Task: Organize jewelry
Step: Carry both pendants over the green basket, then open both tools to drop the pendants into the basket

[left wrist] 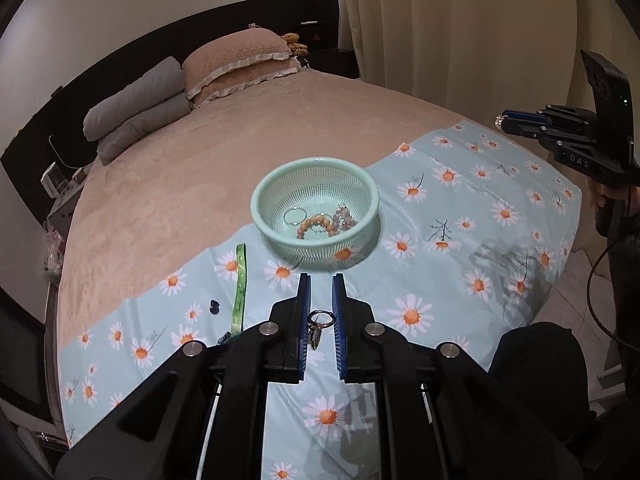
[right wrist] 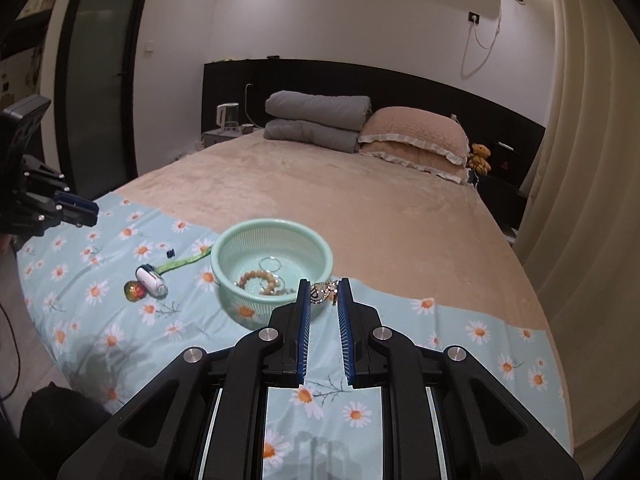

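A mint mesh basket [left wrist: 360, 184] [right wrist: 224, 252] stands on the daisy-print cloth [left wrist: 480, 216] and holds a bead bracelet [left wrist: 316, 224] [right wrist: 256, 278], a thin ring [left wrist: 295, 215] and a pale bracelet [left wrist: 345, 216]. My left gripper [left wrist: 321, 280] hovers just in front of the basket; a metal key ring [left wrist: 320, 320] with a pendant hangs between its fingers further back. My right gripper [right wrist: 325, 286] is shut on a sparkly silver jewelry piece [right wrist: 322, 291] at its tips, by the basket's near rim. It also shows in the left wrist view [left wrist: 502, 120].
A green ribbon [left wrist: 239, 284] [right wrist: 182, 262], a small dark piece [left wrist: 214, 306] [right wrist: 171, 253], a white oblong item [right wrist: 151, 281] and a red-green bauble [right wrist: 135, 290] lie on the cloth left of the basket. Pillows [right wrist: 412, 136] lie at the bed's head. Curtain [left wrist: 460, 20] at right.
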